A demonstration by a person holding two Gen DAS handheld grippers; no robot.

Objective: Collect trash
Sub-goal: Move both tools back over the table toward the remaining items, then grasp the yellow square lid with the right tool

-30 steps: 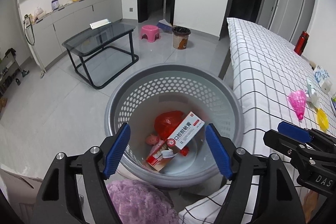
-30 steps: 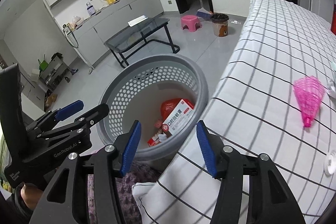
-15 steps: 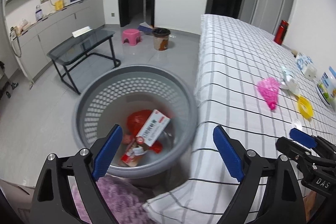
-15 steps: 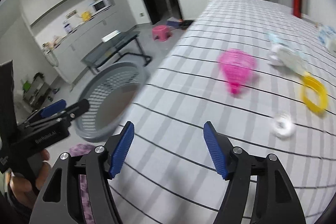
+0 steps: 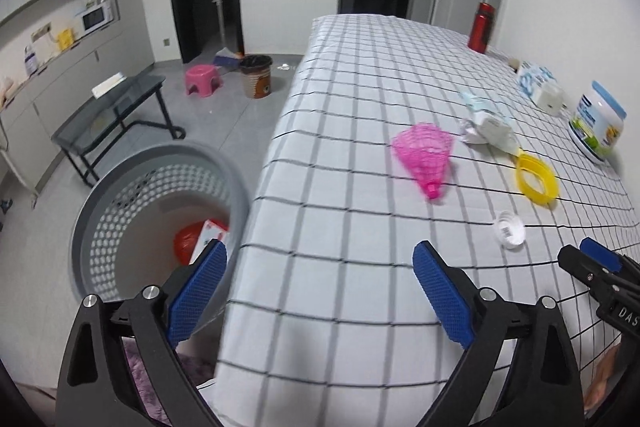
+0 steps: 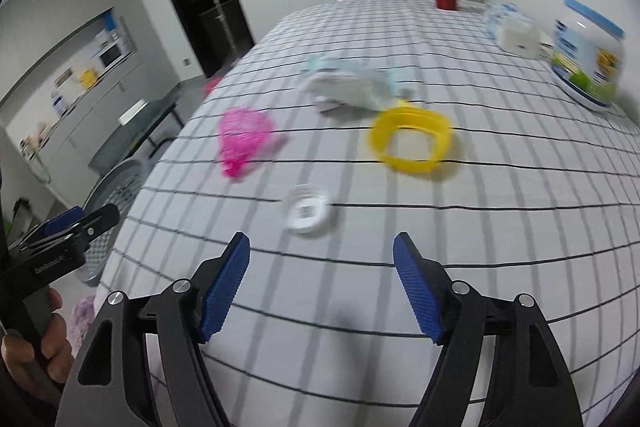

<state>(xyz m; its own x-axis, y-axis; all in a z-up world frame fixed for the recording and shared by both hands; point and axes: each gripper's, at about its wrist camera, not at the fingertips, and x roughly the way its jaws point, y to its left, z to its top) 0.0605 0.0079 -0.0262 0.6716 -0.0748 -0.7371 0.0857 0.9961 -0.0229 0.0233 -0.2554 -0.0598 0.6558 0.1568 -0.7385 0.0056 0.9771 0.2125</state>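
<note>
right claw [image 6: 320, 287] held wide, empty, low centre | left claw [image 5: 318, 297] wide, empty | white cap [image 6: 306, 213] just above right claw; pink net [image 6: 244, 139] upper left | basket [image 5: 120, 195] lower left | risk: flat cap may be skidded across checked cloth [image 6: 440, 247], grip missed

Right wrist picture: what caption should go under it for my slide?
Open right gripper hovers over the checked tablecloth near a white lid, yellow ring and pink net.
</note>
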